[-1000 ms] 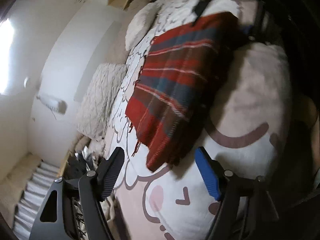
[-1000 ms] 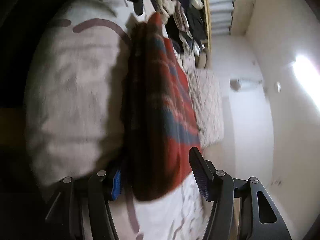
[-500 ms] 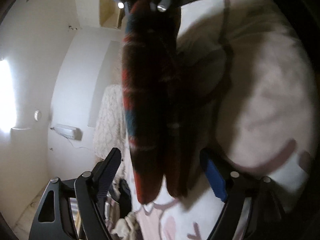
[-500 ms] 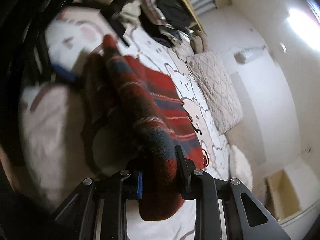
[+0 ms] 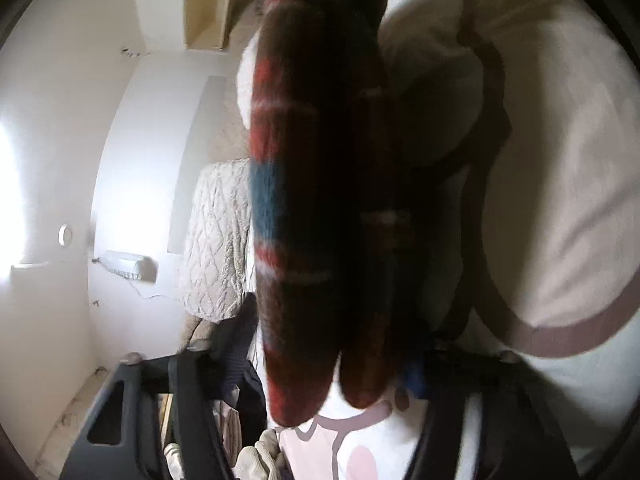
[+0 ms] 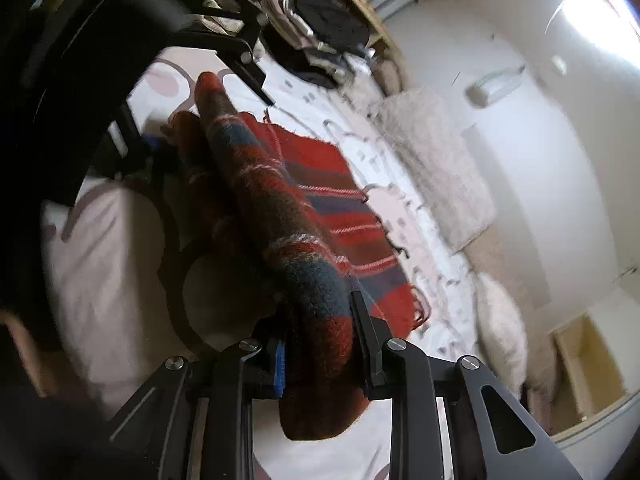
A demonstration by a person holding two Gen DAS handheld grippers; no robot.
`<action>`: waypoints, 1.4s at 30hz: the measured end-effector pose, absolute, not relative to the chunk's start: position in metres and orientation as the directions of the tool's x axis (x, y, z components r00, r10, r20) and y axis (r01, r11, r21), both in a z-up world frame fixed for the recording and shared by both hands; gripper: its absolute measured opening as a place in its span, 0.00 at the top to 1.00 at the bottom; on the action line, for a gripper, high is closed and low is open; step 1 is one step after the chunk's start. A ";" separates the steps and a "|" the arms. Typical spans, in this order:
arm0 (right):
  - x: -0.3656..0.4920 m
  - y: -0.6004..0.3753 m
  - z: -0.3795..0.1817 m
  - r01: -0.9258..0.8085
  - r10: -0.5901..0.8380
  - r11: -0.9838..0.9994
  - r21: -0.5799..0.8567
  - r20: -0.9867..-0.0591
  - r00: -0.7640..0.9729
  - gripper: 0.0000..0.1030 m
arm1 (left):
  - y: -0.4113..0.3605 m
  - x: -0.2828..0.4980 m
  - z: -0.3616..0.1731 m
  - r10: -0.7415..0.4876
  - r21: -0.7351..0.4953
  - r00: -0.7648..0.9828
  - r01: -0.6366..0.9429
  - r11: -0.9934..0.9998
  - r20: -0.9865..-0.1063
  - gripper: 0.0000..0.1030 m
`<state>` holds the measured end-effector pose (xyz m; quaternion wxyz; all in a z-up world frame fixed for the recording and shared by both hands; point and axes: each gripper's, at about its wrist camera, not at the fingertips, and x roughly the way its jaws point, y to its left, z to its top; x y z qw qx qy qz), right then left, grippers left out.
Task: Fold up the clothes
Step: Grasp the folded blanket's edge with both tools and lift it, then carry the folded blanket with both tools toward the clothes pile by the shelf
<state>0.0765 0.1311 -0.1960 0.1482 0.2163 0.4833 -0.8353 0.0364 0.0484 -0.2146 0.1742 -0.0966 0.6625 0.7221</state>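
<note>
A folded red, blue and brown plaid blanket is held up over the bed. My right gripper is shut on one end of its thick folded edge. In the left wrist view the blanket hangs as a thick roll straight ahead, its near end between my left gripper's fingers, which are closed in against it. The left gripper also shows in the right wrist view at the blanket's far end.
A white bed cover with pink cartoon print lies underneath. A quilted cream pillow and a fluffy white pillow lie by the wall. A pile of clothes sits at the bed's far end.
My right gripper shut on the blanket's end and both grippers lifted it off the bed. My left gripper's fingers moved in around the other end, and the blanket now hangs between them.
</note>
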 end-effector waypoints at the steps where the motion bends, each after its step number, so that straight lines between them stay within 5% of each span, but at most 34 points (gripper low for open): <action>1: 0.080 0.132 -0.202 0.449 -0.037 -0.482 -0.752 -0.495 -0.868 0.74 | 0.047 0.037 -0.216 0.126 0.922 -0.918 -0.385 -0.047 -0.377 0.62; 5: 0.097 0.129 -0.232 0.380 -0.005 -0.399 -0.834 -0.413 -0.911 0.72 | 0.046 0.037 -0.214 0.132 0.913 -0.908 -0.405 -0.042 -0.397 0.69; 8: 0.104 0.128 -0.257 0.314 0.035 -0.312 -0.897 -0.341 -0.939 0.51 | 0.045 0.033 -0.208 0.119 0.898 -0.897 -0.435 -0.072 -0.425 0.70; 14: 0.092 0.130 -0.263 0.322 0.007 -0.294 -0.900 -0.339 -0.941 0.51 | 0.049 0.014 -0.188 0.097 0.833 -0.862 -0.505 -0.227 -0.497 0.80; 19: 0.066 0.130 -0.242 0.364 0.014 -0.233 -0.902 -0.377 -0.926 0.75 | 0.044 -0.013 -0.137 0.094 0.714 -0.824 -0.536 -0.450 -0.559 0.81; 26: 0.007 0.118 -0.147 0.352 -0.026 -0.176 -0.919 -0.353 -0.935 0.79 | 0.003 -0.095 -0.035 0.178 0.278 -0.703 -0.482 -0.831 -0.689 0.83; 32: -0.051 0.067 -0.036 0.302 -0.080 -0.212 -0.929 -0.292 -0.953 0.80 | -0.072 -0.119 0.043 0.155 0.187 -0.780 -0.330 -0.925 -0.606 0.83; 42: -0.081 -0.104 0.121 0.366 -0.276 -0.388 -0.846 -0.272 -0.922 0.79 | -0.252 -0.110 0.174 -0.143 0.242 -0.906 0.046 -0.969 -0.399 0.83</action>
